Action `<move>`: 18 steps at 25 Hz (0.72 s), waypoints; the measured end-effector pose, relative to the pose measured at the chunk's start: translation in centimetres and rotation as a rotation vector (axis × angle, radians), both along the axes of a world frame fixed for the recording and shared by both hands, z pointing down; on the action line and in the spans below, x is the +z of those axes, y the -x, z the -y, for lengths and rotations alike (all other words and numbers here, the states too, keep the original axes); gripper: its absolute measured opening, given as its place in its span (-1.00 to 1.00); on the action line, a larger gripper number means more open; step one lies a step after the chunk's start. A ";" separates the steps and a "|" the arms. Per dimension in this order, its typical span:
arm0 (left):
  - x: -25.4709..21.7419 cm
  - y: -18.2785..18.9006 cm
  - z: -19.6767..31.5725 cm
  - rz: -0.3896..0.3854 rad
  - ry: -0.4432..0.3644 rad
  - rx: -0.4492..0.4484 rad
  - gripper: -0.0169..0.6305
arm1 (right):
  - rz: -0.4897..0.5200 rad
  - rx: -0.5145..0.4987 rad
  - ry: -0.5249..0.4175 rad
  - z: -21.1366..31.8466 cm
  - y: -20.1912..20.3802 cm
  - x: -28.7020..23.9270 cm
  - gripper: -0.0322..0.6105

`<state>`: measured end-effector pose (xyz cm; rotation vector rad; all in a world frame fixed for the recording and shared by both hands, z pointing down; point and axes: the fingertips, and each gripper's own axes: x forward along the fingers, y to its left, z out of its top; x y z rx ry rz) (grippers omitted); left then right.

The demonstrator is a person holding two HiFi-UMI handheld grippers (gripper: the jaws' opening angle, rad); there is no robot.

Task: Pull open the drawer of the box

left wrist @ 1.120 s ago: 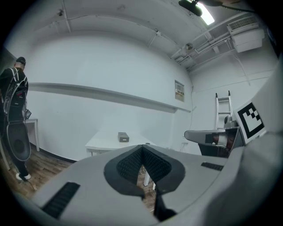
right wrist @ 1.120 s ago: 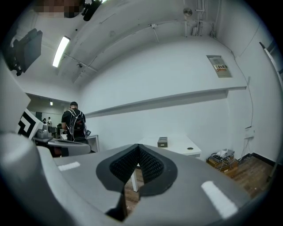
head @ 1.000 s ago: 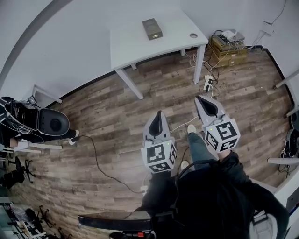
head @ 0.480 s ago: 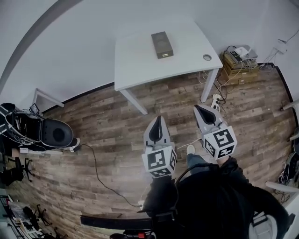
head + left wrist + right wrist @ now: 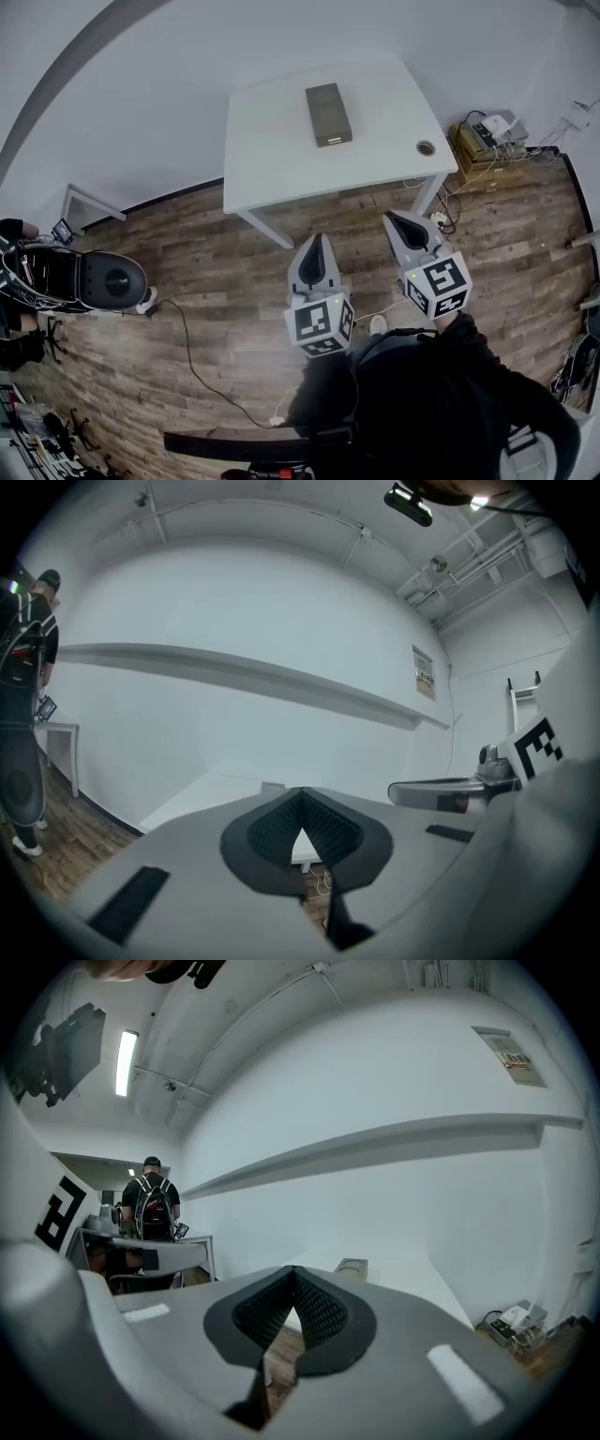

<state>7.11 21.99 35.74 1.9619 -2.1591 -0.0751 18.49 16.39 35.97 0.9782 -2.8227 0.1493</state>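
A small grey-brown box (image 5: 328,113) lies on the white table (image 5: 281,150) against the wall; its short front end faces me. In the right gripper view the box (image 5: 352,1268) shows just beyond the jaw tips. My left gripper (image 5: 313,240) is shut and empty, held over the wooden floor short of the table's front edge. My right gripper (image 5: 395,220) is also shut and empty, beside it to the right, near the table's front right corner. In the left gripper view the left gripper (image 5: 300,794) tips meet with the table top behind them. The right gripper (image 5: 293,1274) holds nothing.
A black office chair (image 5: 103,279) stands at the left, with a cable (image 5: 192,366) running across the floor. Cardboard boxes with electronics (image 5: 487,141) and a power strip sit right of the table. A person with a backpack (image 5: 152,1206) stands far off. A small round thing (image 5: 426,147) lies on the table's right corner.
Both grippers have moved forward toward the table, staying shut. The table and box now appear larger and nearer in the head view.
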 end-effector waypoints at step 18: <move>2.1 6.5 12.9 0.003 0.020 0.044 -0.94 | 0.003 0.060 0.030 11.9 6.1 2.9 -0.90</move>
